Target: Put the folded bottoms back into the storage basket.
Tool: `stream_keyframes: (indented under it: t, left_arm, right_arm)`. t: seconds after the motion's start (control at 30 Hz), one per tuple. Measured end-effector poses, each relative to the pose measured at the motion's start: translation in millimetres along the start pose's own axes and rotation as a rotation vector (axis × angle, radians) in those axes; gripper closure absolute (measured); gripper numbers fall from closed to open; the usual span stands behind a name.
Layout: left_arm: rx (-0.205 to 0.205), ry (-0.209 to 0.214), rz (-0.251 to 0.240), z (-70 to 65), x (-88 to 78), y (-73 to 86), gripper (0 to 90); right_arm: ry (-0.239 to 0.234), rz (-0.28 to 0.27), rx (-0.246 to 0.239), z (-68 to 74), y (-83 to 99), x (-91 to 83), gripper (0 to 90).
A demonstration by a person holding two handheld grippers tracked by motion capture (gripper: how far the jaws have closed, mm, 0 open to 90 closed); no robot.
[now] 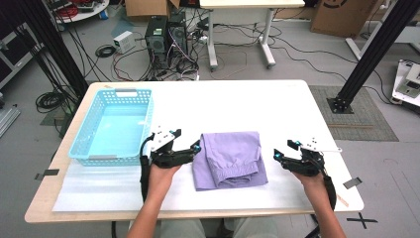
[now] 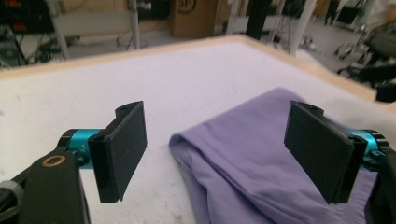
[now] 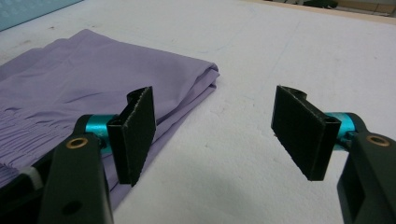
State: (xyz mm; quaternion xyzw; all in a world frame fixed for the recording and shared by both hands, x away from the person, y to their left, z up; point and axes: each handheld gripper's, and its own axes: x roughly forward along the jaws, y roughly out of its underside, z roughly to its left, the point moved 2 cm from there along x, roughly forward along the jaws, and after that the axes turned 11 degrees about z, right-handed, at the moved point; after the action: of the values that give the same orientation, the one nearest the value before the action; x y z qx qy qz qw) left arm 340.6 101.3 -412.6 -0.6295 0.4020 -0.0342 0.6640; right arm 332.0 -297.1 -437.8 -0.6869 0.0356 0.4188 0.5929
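While folded, purple shorts [image 1: 230, 157] (flat), left gripper [image 1: 189, 143] beside

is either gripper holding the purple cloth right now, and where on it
Nothing is held. The left gripper has open jaws over the folded purple cloth at its left edge, pads not pressing it. The right gripper is open over bare table beside the cloth.

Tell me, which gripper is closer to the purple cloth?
Left. The left gripper is right at the cloth's left edge, jaws open around its corner. The right gripper sits open off the cloth's right side, with bare table between.
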Motion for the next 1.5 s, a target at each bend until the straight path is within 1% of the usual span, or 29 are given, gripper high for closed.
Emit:
stream_keyframes:
  t: [0.07,0.17,0.23,0.27,0.37,0.4,0.47,0.57,0.6,0.63,0.67,0.7,0.77,0.87,0.93,1.0,1.03,1.13,1.17,1.2,1.23,1.27,1.3,1.33,1.37,1.4,1.43,1.47,1.5]
  left_arm:
    - [0.002,-0.005,0.046,-2.7,11.8,3.2,21.1]
    - [-0.017,-0.001,0.097,-5.7,26.7,6.7,21.3]
    - [-0.023,-0.009,0.136,-6.7,36.8,9.2,21.3]
    - [-0.024,-0.016,0.167,-7.8,42.9,10.9,21.3]
    - [-0.005,-0.041,0.237,-11.0,54.7,14.3,21.3]
    - [0.007,-0.052,0.257,-11.7,57.3,15.2,21.4]
    - [0.010,-0.063,0.287,-12.1,61.7,17.4,21.4]
    - [-0.007,-0.082,0.327,-11.7,68.1,20.2,21.5]
    - [0.001,-0.084,0.340,-12.5,68.9,20.3,21.5]
    - [0.012,-0.084,0.344,-13.3,69.1,20.2,22.3]
    - [0.017,-0.087,0.349,-14.3,69.7,20.5,22.6]
    - [0.025,-0.088,0.366,-15.3,70.2,20.9,22.7]
    - [0.044,-0.094,0.382,-18.0,71.4,21.2,26.3]
    - [0.024,-0.101,0.383,-20.6,71.4,21.2,29.1]
    - [0.026,-0.100,0.382,-23.9,70.4,20.7,35.4]
    - [0.035,-0.094,0.376,-28.0,70.1,20.8,47.5]
    - [0.033,-0.085,0.373,-28.9,69.8,20.8,51.0]
    - [0.021,-0.067,0.364,-30.6,70.0,20.8,68.7]
    - [0.011,-0.058,0.363,-31.7,70.5,20.6,74.5]
    - [0.017,-0.062,0.364,-33.0,71.1,20.3,80.2]
    - [0.025,-0.065,0.365,-33.9,71.4,20.0,81.9]
    - [0.019,-0.059,0.363,-34.1,71.6,19.5,82.9]
    - [0.005,-0.042,0.359,-33.2,71.4,19.3,83.4]
    - [-0.029,-0.004,0.336,-31.8,70.3,18.6,83.6]
    - [-0.029,-0.004,0.336,-31.8,70.3,18.6,83.8]
    - [-0.059,0.021,0.297,-31.1,66.7,17.0,83.8]
    - [-0.071,0.051,0.280,-30.9,65.5,16.2,83.7]
    - [-0.078,0.072,0.257,-31.1,64.9,15.6,83.6]
    - [-0.078,0.069,0.252,-31.3,64.7,15.4,82.9]
  right_arm:
    - [-0.001,0.000,0.001,0.0,0.0,-0.3,31.1]
    - [-0.001,-0.005,0.005,-0.4,-0.3,-1.5,31.2]
    - [-0.003,-0.007,0.006,-0.3,-0.7,-1.7,31.1]
    - [-0.004,-0.009,0.004,-0.3,-0.9,-1.6,31.1]
    - [-0.009,-0.010,0.002,0.9,-1.3,-1.5,31.1]
    - [-0.009,-0.011,-0.001,0.7,-1.4,-1.2,31.1]
    - [-0.009,-0.011,0.002,0.4,-1.1,-0.9,31.1]
    - [-0.007,-0.012,0.008,-0.9,-0.1,-1.9,31.1]
    - [-0.002,-0.014,0.006,-1.9,0.2,-2.7,31.1]
    - [-0.004,-0.012,0.014,-2.1,0.7,-3.9,31.1]
    - [-0.001,-0.015,0.012,-3.1,1.0,-4.7,31.1]
    - [-0.001,-0.015,0.017,-3.7,1.3,-5.1,31.1]
    - [0.001,-0.016,0.019,-4.6,2.0,-5.1,31.1]
    - [0.002,-0.016,0.018,-5.2,2.1,-4.6,31.2]
    - [0.001,-0.019,0.019,-4.8,1.8,-4.4,31.2]
    - [0.003,-0.018,0.020,-4.8,1.6,-4.2,31.2]
    - [0.003,-0.018,0.022,-4.6,1.6,-4.2,31.2]
    - [0.004,-0.018,0.019,-3.8,1.9,-4.1,31.2]
    - [0.004,-0.019,0.017,-3.4,1.6,-4.3,31.2]
    - [0.003,-0.020,0.020,-2.7,1.4,-4.4,31.2]
    - [0.003,-0.024,0.014,-3.0,1.1,-4.3,31.2]
    - [0.002,-0.024,0.015,-3.0,1.0,-4.3,31.2]
    - [0.002,-0.020,0.019,-3.1,1.3,-4.2,31.2]
    - [0.002,-0.019,0.021,-3.4,1.7,-4.0,31.2]
    - [0.002,-0.017,0.024,-3.6,2.1,-4.0,31.2]
    - [0.002,-0.018,0.022,-4.0,2.2,-4.2,31.2]
    - [0.002,-0.021,0.021,-4.4,2.2,-4.4,31.3]
    - [0.003,-0.020,0.022,-4.7,2.2,-4.6,31.4]
    - [0.003,-0.018,0.027,-4.7,2.3,-4.6,31.5]
